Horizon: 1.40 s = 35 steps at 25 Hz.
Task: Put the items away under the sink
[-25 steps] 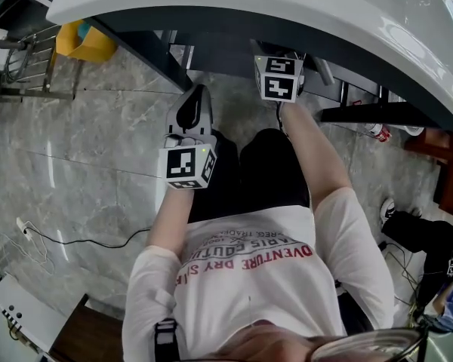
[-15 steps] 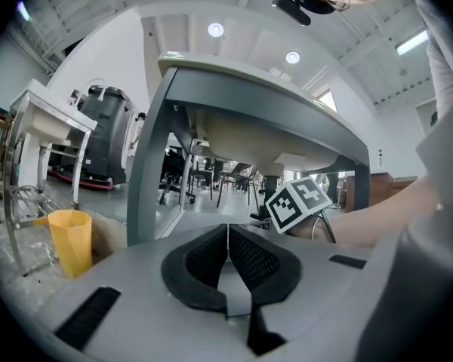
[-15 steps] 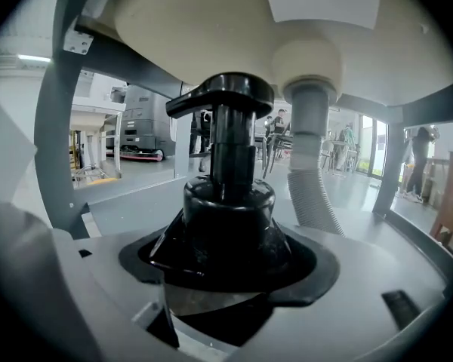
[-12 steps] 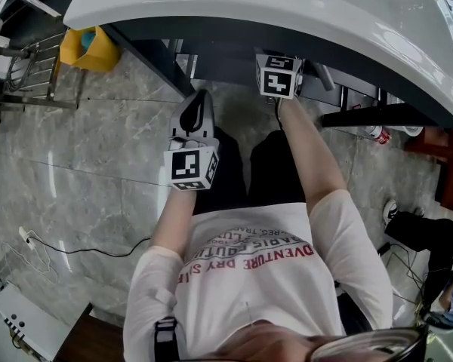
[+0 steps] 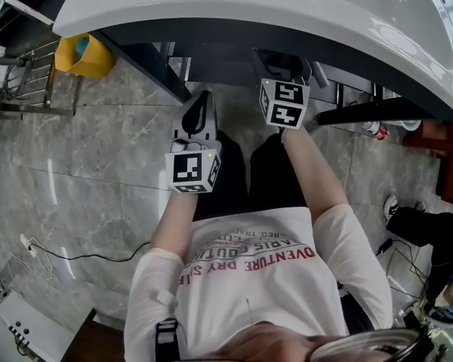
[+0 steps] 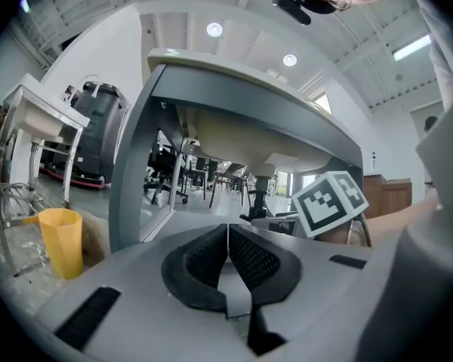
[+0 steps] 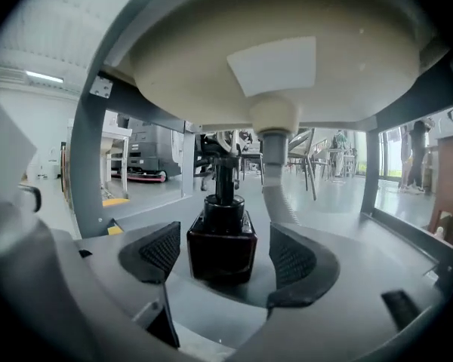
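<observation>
In the head view, the right gripper [image 5: 285, 96] is being drawn back toward centre frame from under the sink [image 5: 211, 10] rim at top. In the left gripper view, the left gripper [image 6: 228, 255] is being kept clenched on nothing. In the right gripper view, the jaws are being held apart, clear of the dark bottle [image 7: 222, 240] standing at centre beneath the sink, near the drain pipe [image 7: 275, 164]: its placing is judged done, with open room around for withdrawing.
</observation>
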### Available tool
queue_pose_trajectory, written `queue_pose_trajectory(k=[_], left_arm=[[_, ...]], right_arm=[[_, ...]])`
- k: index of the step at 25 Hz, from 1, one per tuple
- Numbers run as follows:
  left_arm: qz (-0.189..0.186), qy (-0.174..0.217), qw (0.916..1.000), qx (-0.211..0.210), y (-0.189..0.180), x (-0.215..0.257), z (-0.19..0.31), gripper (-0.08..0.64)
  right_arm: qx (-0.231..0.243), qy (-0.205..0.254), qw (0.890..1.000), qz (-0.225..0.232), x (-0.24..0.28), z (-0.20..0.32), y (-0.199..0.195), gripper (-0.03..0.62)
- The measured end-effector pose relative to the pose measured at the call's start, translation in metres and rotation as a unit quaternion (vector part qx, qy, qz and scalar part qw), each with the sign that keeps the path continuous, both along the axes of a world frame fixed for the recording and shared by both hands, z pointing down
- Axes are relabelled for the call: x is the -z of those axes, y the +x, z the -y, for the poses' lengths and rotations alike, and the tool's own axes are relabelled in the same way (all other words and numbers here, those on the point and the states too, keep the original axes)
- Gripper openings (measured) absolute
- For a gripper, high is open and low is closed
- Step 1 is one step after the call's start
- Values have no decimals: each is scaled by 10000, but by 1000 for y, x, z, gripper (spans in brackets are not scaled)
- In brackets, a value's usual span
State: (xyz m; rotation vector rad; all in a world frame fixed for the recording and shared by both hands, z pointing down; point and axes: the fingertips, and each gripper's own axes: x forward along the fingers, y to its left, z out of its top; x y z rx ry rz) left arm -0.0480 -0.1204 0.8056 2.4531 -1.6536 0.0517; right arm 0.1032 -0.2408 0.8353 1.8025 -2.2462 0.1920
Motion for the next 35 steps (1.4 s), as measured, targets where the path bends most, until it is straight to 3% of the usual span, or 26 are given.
queue_pose_trajectory(k=[2,3,4,5,8,13,20,24,30,35], left_arm=[[106,2,9999,-40,5,-1,1,28],[159,-12,9998,-70,9,-2,2,28],[196,-34,9997,-112,13,-4,3,28],[211,-64,9996,-166,17,-6,3,28],[172,-120,9992,-343,28,-5,5,28],[135,-268,9981,-547,46,11,8,28],[79,-809,9951,-561,56,75,-4,28],[173,-928,9950,-325,59,135,-27,28],[-131,-1201,9915,-482,78,238,-57,28],[42,-978,9933,-610,87,337,-73,28]], right_arm=[[53,182,9998,92,7,-19,-1,377],[77,249,9996,115,8,-28,-1,328],[63,310,9994,127,9,-36,-1,207],[35,368,9992,156,9,-43,0,131],[33,427,9981,440,14,-61,2,33],[249,404,9948,900,36,-80,3,25],[611,309,9946,777,108,-115,3,25],[571,147,9945,865,168,-135,5,25],[474,-35,9956,805,273,-167,24,25],[383,-37,9943,994,366,-194,38,25]])
